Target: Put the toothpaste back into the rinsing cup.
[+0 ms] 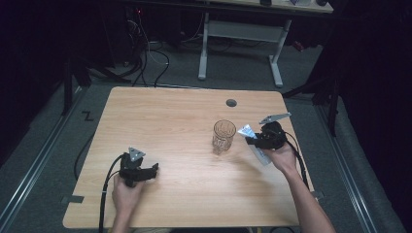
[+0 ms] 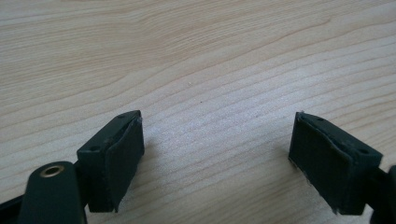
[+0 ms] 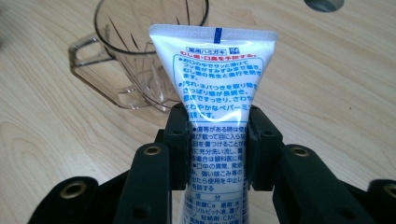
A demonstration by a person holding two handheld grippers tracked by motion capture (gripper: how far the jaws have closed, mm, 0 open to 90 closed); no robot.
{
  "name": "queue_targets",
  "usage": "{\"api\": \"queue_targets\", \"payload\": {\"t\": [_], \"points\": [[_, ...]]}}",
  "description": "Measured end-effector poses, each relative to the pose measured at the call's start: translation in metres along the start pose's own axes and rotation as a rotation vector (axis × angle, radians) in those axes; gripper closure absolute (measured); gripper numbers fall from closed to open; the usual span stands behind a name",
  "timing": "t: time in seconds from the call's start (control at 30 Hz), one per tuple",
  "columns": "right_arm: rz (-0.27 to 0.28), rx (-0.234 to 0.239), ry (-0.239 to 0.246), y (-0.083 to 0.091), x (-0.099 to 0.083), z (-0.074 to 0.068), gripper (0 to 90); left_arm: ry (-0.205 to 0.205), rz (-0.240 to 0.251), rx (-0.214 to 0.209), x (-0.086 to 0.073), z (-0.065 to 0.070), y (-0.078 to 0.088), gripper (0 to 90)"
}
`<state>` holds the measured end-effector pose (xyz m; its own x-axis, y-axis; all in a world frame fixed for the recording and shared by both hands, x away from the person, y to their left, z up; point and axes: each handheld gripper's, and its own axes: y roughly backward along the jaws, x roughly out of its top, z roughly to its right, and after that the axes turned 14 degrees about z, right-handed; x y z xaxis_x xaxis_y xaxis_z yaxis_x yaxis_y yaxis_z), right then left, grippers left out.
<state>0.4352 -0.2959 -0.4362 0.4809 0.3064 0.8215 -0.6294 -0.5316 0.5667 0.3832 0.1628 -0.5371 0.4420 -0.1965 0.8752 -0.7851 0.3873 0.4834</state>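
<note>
One tube held up, one mug waiting

One white toothpaste tube [image 3: 212,93] printed with blue and red Japanese text is the thing in hand. The right gripper [image 3: 218,140] pinches it across the middle, both black pads pressed flat to its sides, the crimped flat end pointing away from the jaws and the rest running back down between them. From the high view the tube [image 1: 256,148] hangs above the table [image 1: 170,121] at about 4 o'clock from the centre, tilted, its crimped end aimed towards 10 o'clock.

Just beside that end, at roughly 9 o'clock from the right gripper [image 1: 252,138], stands a clear plastic mug [image 1: 223,136], upright, with a handle and nothing inside. In the right gripper view the mug [image 3: 140,56] sits beyond and left of the tube's tip, apart from it.

I read this as the carrying step: the tube is lifted and on its way to the mug, not yet over the rim. The next move, I judge, calls for bringing the tube above the mouth, tipping it closer to upright so the end clears the rim, lowering it and only then loosening the pinch. The light mug could tip if nudged.

Over at 7 o'clock the left gripper [image 1: 141,172] rests low on the wood, jaws spread wide with bare tabletop between the pads [image 2: 116,158].
</note>
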Motion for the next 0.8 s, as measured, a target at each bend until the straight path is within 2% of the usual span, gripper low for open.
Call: {"api": "queue_targets", "payload": {"t": [0.37,0.8], "points": [[0.09,0.044,0.018,0.01,0.013,-0.015,66.8,0.0,0.0,0.0,0.0,0.0,0.0,18.0],[0.155,0.089,0.031,0.014,0.026,-0.027,66.7,0.0,0.0,0.0,0.0,0.0,0.0,18.0]]}}
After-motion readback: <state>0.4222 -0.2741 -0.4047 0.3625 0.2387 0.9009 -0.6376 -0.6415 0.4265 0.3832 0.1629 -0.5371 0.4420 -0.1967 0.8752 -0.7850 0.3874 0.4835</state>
